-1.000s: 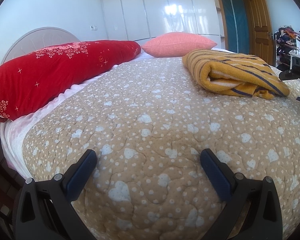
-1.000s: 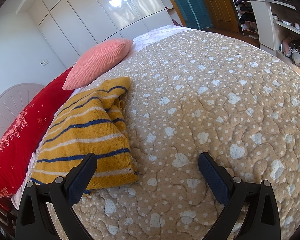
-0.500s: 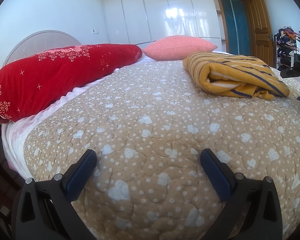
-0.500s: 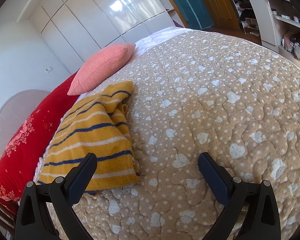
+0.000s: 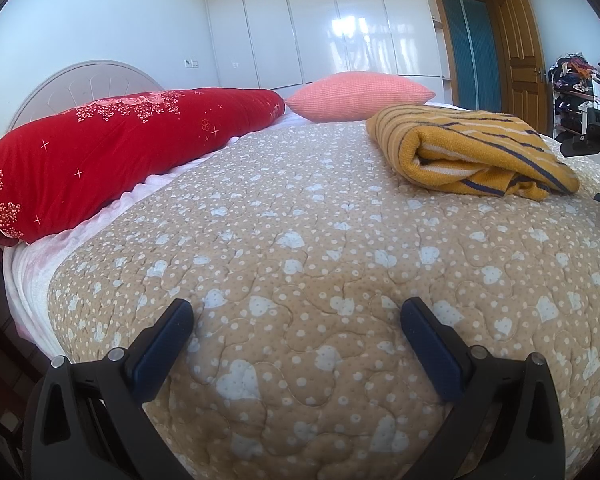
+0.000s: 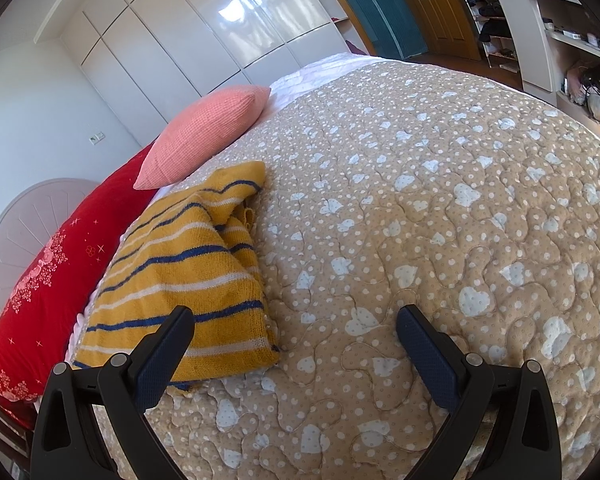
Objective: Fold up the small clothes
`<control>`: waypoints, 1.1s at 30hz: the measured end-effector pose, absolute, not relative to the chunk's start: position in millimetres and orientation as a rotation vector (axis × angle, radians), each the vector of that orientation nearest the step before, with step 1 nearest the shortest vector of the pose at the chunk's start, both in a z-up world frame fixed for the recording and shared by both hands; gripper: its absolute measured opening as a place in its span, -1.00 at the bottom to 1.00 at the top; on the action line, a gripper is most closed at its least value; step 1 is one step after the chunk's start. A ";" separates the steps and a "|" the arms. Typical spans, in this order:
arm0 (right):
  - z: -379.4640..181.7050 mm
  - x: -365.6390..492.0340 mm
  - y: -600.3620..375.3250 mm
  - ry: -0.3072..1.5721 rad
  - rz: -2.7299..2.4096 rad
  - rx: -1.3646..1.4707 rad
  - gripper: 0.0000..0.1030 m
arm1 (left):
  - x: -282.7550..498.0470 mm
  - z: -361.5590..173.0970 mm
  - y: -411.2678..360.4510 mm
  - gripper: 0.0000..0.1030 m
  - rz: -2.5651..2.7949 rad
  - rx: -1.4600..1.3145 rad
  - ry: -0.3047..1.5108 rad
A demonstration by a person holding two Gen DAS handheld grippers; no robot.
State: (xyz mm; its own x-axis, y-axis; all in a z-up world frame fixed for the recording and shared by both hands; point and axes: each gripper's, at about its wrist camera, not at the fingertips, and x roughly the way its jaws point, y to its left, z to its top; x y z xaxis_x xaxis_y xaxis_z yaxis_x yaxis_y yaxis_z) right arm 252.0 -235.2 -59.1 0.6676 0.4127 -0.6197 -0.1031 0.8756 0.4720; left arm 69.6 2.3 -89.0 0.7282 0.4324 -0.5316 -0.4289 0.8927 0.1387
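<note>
Bright daylight fills both pictures, and the glossy white wardrobe doors (image 5: 352, 28) shine with glare. Edges bend round and go dark.

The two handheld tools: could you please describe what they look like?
The left tool and right tool look alike: glossy black plastic finger arms with triangular cut-outs and silver pivot screws, tipped with dark navy textured pads. No cables, markings, sleeves or hands show.

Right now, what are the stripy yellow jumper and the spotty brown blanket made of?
The yellow jumper looks like knitted yarn, maybe wool or acrylic: fine rows of stitches show, with a soft matte surface. The brown blanket looks like a quilted cotton-type fabric: wavy stitch lines make it puff up, and white dots and hearts are printed on it.
</note>
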 end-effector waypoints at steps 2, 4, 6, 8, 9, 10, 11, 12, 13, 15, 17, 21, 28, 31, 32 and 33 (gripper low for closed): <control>-59.2 251.4 -236.0 0.791 0.301 0.422 0.99 | 69.3 -89.1 2.4 1.00 0.474 0.007 0.587; -59.2 251.2 -236.2 0.791 0.301 0.422 0.99 | 69.3 -89.2 2.2 1.00 0.475 0.006 0.588; -59.2 251.2 -236.3 0.791 0.301 0.422 0.99 | 69.5 -89.1 2.1 1.00 0.476 0.006 0.589; -59.2 251.3 -236.0 0.791 0.301 0.422 0.99 | 69.5 -89.0 2.1 1.00 0.475 0.006 0.590; -59.2 251.9 -235.2 0.791 0.301 0.422 0.99 | 69.5 -88.9 2.3 1.00 0.475 0.006 0.589; -59.1 252.3 -234.7 0.791 0.301 0.422 0.99 | 69.6 -89.0 2.4 1.00 0.475 0.006 0.590; -59.2 251.3 -236.1 0.791 0.301 0.422 0.99 | 69.5 -89.1 2.8 1.00 0.476 0.005 0.592; -59.3 251.2 -236.2 0.791 0.301 0.422 0.99 | 69.6 -89.0 2.8 1.00 0.476 0.006 0.592; -59.3 251.2 -236.3 0.791 0.301 0.422 0.99 | 69.6 -89.0 2.8 1.00 0.476 0.005 0.593; -59.2 251.7 -235.4 0.791 0.301 0.422 0.99 | 69.9 -88.8 2.5 1.00 0.476 0.005 0.595; -59.3 251.2 -236.1 0.791 0.301 0.422 0.99 | 70.0 -88.9 3.3 1.00 0.476 0.004 0.598; -59.3 251.7 -235.4 0.791 0.301 0.422 0.99 | 69.9 -89.4 3.7 1.00 0.475 0.001 0.608; -59.2 252.1 -234.8 0.791 0.301 0.421 0.99 | 71.9 -87.8 5.9 1.00 0.473 -0.002 0.620; -59.4 251.0 -236.4 0.791 0.301 0.422 0.99 | 72.0 -87.9 5.9 1.00 0.473 -0.002 0.620; -59.3 251.1 -236.2 0.791 0.301 0.422 0.99 | 71.6 -88.1 5.8 1.00 0.473 -0.002 0.620; -59.3 251.7 -235.3 0.791 0.301 0.422 0.99 | 71.6 -88.2 5.7 1.00 0.473 -0.002 0.620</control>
